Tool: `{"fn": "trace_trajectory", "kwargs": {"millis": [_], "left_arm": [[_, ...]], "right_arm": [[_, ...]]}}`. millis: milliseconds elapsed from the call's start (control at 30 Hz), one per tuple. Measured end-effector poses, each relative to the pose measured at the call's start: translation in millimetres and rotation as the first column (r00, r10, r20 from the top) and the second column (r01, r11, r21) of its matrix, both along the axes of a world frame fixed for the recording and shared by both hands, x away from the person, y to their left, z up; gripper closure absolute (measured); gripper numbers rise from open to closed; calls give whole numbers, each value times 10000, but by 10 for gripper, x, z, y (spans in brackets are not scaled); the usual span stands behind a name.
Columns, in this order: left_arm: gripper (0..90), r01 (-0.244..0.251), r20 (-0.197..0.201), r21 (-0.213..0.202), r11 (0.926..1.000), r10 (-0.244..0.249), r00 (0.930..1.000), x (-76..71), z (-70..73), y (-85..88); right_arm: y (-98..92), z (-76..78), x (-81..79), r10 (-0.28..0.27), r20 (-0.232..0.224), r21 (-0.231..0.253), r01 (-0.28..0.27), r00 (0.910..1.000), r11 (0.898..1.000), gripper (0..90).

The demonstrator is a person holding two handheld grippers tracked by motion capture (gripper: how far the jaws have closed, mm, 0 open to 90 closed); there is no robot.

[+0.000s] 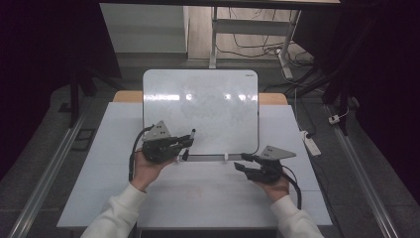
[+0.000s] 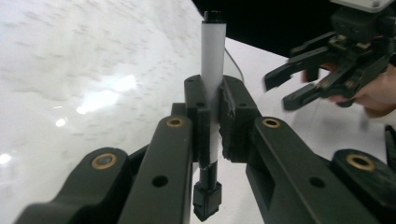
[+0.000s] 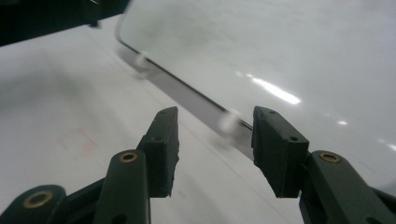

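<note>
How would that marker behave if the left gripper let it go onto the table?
The marker looks like a smooth round barrel, so it would probably roll. It seems stiff and light. The left hand-held gripper pinches it mid-barrel, so it could pivot if the grip loosens.

The whiteboard [image 1: 200, 111] is glossy and smooth, throwing back bright lamp glare, with faint cloudy smears across it. The table [image 1: 99, 168] at 7 o'clock of it is matt white and smooth. The marker [image 2: 212, 60] has a smooth white barrel with matt black plastic ends. The left gripper [image 2: 214, 121] and right gripper [image 3: 215, 140] are matt black plastic with brass-coloured metal rivets. The sleeves [image 1: 116, 213] look like soft white cloth.
</note>
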State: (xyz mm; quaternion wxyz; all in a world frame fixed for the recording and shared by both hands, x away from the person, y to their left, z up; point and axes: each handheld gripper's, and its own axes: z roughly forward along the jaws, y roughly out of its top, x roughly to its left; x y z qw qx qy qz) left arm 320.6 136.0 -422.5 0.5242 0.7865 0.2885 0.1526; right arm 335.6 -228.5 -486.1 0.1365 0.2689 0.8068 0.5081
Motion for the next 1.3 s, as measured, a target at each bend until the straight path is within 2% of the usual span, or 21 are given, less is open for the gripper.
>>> {"fn": "trace_trajectory", "kwargs": {"millis": [200,433,567,733,1000,1167,1300], "left_arm": [[825,-379,53,-135,9992,379,9993,-2,42,136],[825,-785,236,-219,9967,790,9966,-15,97,254],[825,-954,237,-298,9950,961,9951,0,111,308],[824,-1212,242,-299,9922,1219,9922,42,159,359],[824,-1708,272,83,9853,1705,9850,241,367,454],[824,-2163,126,499,9750,2160,9763,464,481,543],[824,-2590,-97,744,9630,2604,9655,651,513,629]], "right_arm": [[-431,-18,-115,-1030,452,-106,1035,9937,9946,499],[-664,-95,-191,-1578,789,-614,1628,9843,9847,475],[-689,-121,-166,-1690,751,-613,1738,9827,9829,466],[-671,-96,-137,-1680,939,-641,1744,9813,9826,455],[-705,-114,-119,-1696,767,-636,1746,9825,9826,449],[-682,-128,-116,-1647,770,-705,1701,9833,9829,450],[-674,-137,-110,-1659,734,-753,1714,9834,9823,450]]}}
